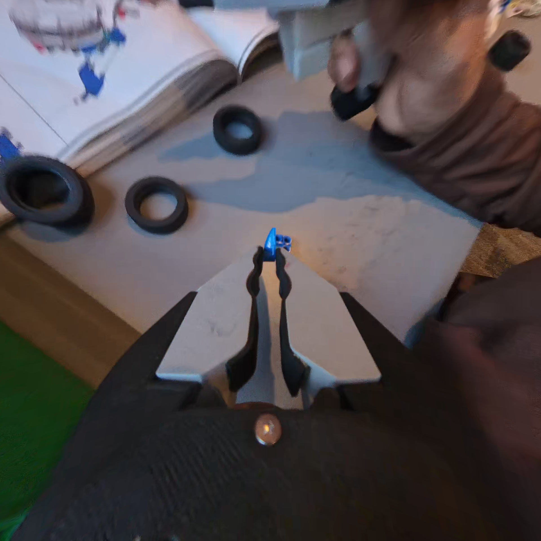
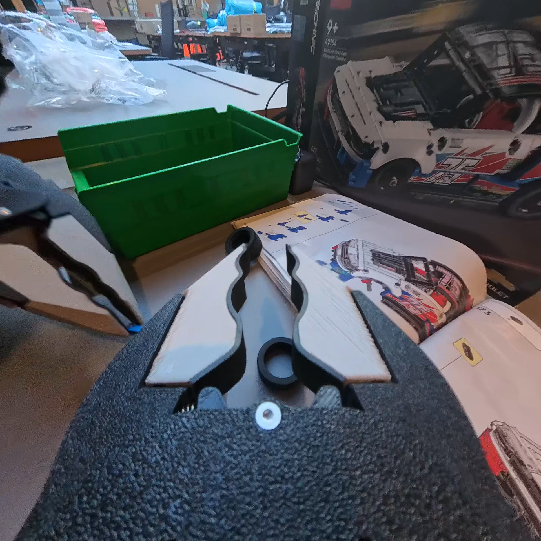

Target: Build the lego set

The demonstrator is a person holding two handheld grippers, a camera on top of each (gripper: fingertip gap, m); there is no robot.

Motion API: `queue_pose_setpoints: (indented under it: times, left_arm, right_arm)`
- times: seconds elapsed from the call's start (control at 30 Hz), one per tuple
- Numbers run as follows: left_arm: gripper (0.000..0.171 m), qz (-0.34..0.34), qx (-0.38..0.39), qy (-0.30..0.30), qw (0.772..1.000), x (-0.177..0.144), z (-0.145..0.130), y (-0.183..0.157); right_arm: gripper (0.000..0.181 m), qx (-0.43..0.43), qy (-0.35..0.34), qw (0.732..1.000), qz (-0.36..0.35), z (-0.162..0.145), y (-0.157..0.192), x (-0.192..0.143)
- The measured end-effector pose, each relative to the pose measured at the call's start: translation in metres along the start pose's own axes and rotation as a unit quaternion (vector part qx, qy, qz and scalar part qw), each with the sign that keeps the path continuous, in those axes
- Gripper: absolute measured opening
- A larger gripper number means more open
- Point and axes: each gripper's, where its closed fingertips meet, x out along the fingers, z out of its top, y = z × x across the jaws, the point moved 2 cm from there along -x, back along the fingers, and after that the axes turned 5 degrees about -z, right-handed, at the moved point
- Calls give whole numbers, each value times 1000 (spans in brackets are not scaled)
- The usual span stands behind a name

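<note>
My left gripper point(image 1: 268, 252) is shut on a small blue lego piece point(image 1: 276, 243) and holds it above the grey table point(image 1: 366, 234). Three black rubber tyres lie on the table ahead of it: a large tyre point(image 1: 44, 194) at the left, a second tyre point(image 1: 156, 205) beside it, and a third tyre point(image 1: 237, 128) farther back. My right gripper point(image 2: 265, 251) is open and empty. One tyre point(image 2: 276, 363) lies on the table between its fingers, and another tyre point(image 2: 243, 240) sits past its left fingertip. The left gripper point(image 2: 133, 328) with the blue piece shows at the left of the right wrist view.
An open instruction booklet point(image 2: 380, 263) lies on the table, also showing in the left wrist view point(image 1: 102, 73). A green bin point(image 2: 181, 175) stands behind it, the lego set's box point(image 2: 424, 117) at the right. Clear plastic bags point(image 2: 67, 67) lie on a far table. A person's hand point(image 1: 424, 73) holds the other gripper. My hands' fingertips stand some 12 cm from each other.
</note>
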Motion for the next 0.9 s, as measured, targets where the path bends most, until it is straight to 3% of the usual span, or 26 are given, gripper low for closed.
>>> queue_pose_setpoints:
  times: [0.07,0.13,0.27,0.57,0.9]
  left_arm:
    - [5,-16,-12,12,1000,9,-10,-2]
    - [20,2,-9,15,1000,12,-15,3]
    - [24,-22,-9,4,1000,13,-20,-4]
    - [39,-73,-36,-14,997,10,-28,-8]
    - [48,-68,30,-105,992,-21,-22,-16]
  right_arm:
    - [26,1,11,1000,10,-3,3,0]
    - [26,5,26,1000,17,-8,4,0]
    - [26,7,58,998,-6,-19,-4,1]
    - [26,23,68,997,16,-27,1,4]
    - [26,-3,39,998,42,-27,16,8]
